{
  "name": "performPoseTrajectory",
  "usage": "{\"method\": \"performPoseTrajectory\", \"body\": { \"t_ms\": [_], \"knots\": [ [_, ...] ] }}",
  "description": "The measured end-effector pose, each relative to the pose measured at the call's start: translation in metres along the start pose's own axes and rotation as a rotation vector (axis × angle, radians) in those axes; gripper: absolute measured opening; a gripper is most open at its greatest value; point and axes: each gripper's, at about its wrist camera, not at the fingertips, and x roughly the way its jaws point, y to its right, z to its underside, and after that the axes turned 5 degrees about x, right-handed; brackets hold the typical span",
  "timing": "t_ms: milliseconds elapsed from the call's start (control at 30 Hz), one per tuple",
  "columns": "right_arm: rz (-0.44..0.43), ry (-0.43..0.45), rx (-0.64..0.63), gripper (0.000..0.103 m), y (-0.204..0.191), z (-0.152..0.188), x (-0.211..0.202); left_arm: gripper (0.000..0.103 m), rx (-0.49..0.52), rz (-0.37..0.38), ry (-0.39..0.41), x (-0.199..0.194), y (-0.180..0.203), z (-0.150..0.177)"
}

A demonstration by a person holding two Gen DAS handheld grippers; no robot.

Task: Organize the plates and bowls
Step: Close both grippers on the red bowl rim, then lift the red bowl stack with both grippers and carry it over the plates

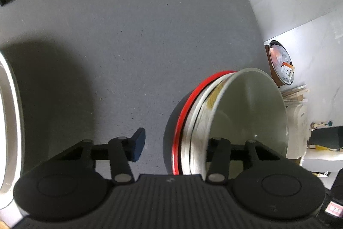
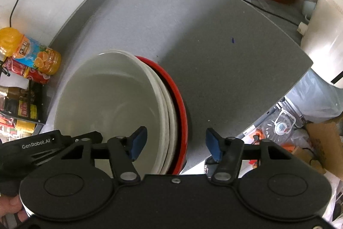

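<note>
Now, from the left wrist view, the left gripper [image 1: 173, 144] hangs over a grey surface [image 1: 133, 40]. Its jaws are wide open. One blue pad [image 1: 138, 144] shows on the left side, and the other side is hidden behind a pale bowl [image 1: 248, 108]. The bowl sits on a white plate [image 1: 193, 128], and that sits on a red plate [image 1: 182, 117]. This stack stands on the right part of the surface, with the right jaw down in or behind the bowl and the left jaw out over bare surface. A white rim [image 1: 10, 121] shows at the far left edge.

From the right wrist view, the right gripper [image 2: 174, 143] also has its jaws wide open. The pale bowl [image 2: 111, 100] is under the left blue pad [image 2: 137, 142]. The white plate [image 2: 169, 113] and the red plate [image 2: 179, 100] stick out between the two pads. The right blue pad [image 2: 213, 146] hangs near the front edge of the grey surface [image 2: 225, 53]. An orange bottle [image 2: 30, 50] lies well off to the left.
</note>
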Motion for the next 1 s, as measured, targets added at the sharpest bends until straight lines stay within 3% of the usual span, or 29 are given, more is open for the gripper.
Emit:
{"method": "performPoseTrajectory", "body": {
  "t_ms": [100,133,167,200,233,500,833,1000],
  "knots": [
    [0.01,-0.011,0.006,0.056,0.002,-0.002,0.006,0.039,0.011,0.002,-0.004,0.002,-0.001,0.003],
    [0.009,-0.012,0.003,0.05,0.002,-0.002,0.007,0.037,0.023,0.001,0.002,0.004,-0.001,0.003],
    [0.004,-0.016,0.004,0.037,0.003,-0.002,0.008,0.036,0.037,0.006,0.008,0.006,0.0,0.004],
    [-0.016,-0.024,0.011,0.033,0.004,-0.001,0.009,0.032,0.035,0.016,0.009,0.007,-0.001,0.004],
    [-0.024,-0.024,0.019,0.032,0.004,0.0,0.009,0.028,0.028,0.03,0.011,0.007,-0.001,0.004],
    [-0.028,0.015,-0.028,0.031,-0.002,0.004,-0.002,0.026,0.021,0.043,0.011,0.002,-0.007,0.01],
    [-0.078,0.041,-0.105,0.031,-0.022,0.01,-0.022,0.026,0.004,0.041,0.096,-0.033,-0.011,0.023],
    [-0.108,0.035,-0.178,0.031,-0.042,0.021,-0.028,0.026,-0.053,0.023,0.137,-0.052,-0.02,0.033]
  ]
}}
